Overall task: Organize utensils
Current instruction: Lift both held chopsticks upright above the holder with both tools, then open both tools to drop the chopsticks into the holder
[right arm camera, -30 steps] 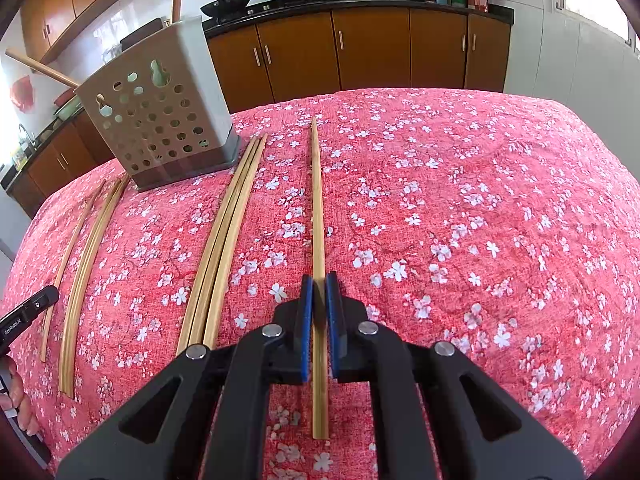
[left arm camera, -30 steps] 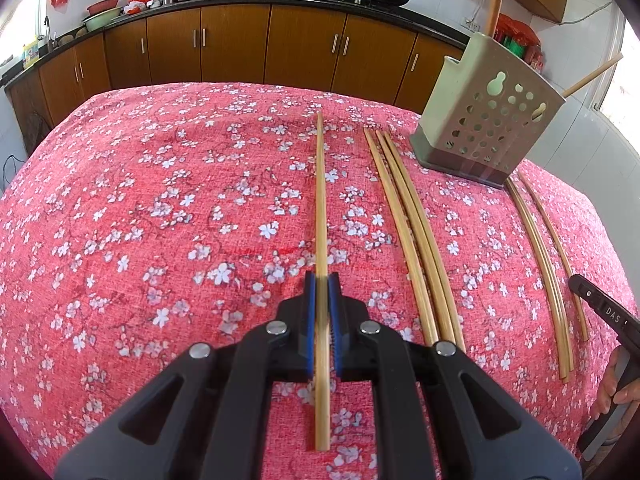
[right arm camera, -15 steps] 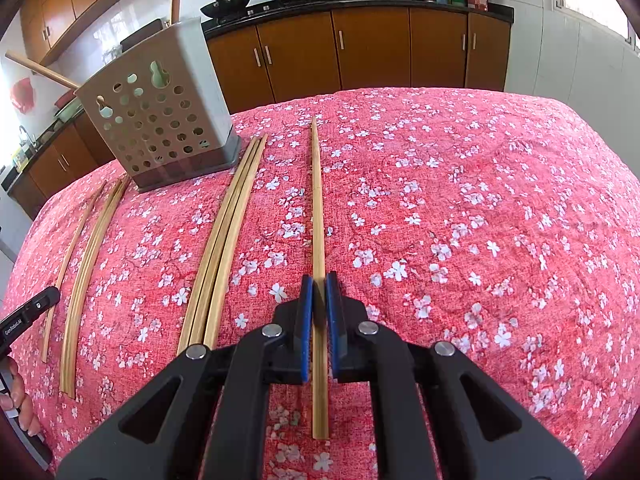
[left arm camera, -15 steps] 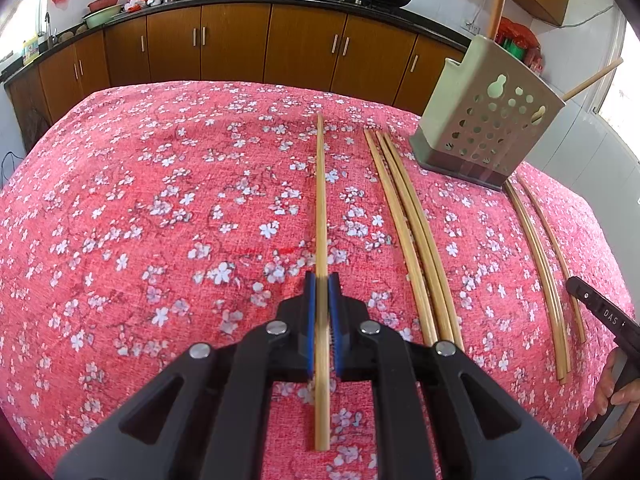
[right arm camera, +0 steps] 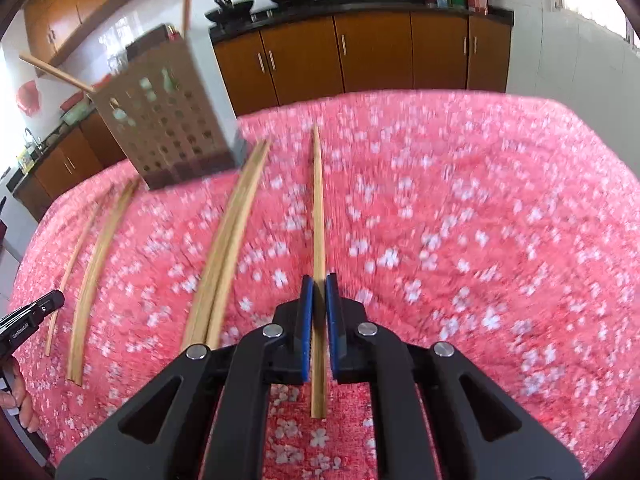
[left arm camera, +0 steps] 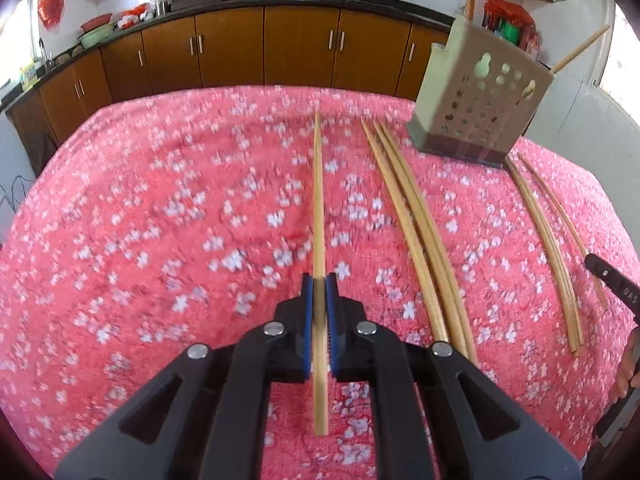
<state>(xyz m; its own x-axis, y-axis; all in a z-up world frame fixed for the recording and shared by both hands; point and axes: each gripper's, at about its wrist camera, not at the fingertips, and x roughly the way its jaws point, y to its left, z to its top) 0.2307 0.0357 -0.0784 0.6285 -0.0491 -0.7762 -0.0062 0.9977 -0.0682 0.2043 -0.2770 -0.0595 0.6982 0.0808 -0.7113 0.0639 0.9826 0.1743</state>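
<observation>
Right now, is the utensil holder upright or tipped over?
Upright. The perforated utensil holder stands on its dark base on the tablecloth, with chopsticks sticking out of its top.

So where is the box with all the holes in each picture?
Left wrist view: the holder stands at the upper right, on the red cloth, right of a bundle of three chopsticks.
Right wrist view: the holder stands at the upper left, blurred, left of the same bundle.
Shared landmark: that bundle, lying between the holder and each claw's own chopstick.
</observation>
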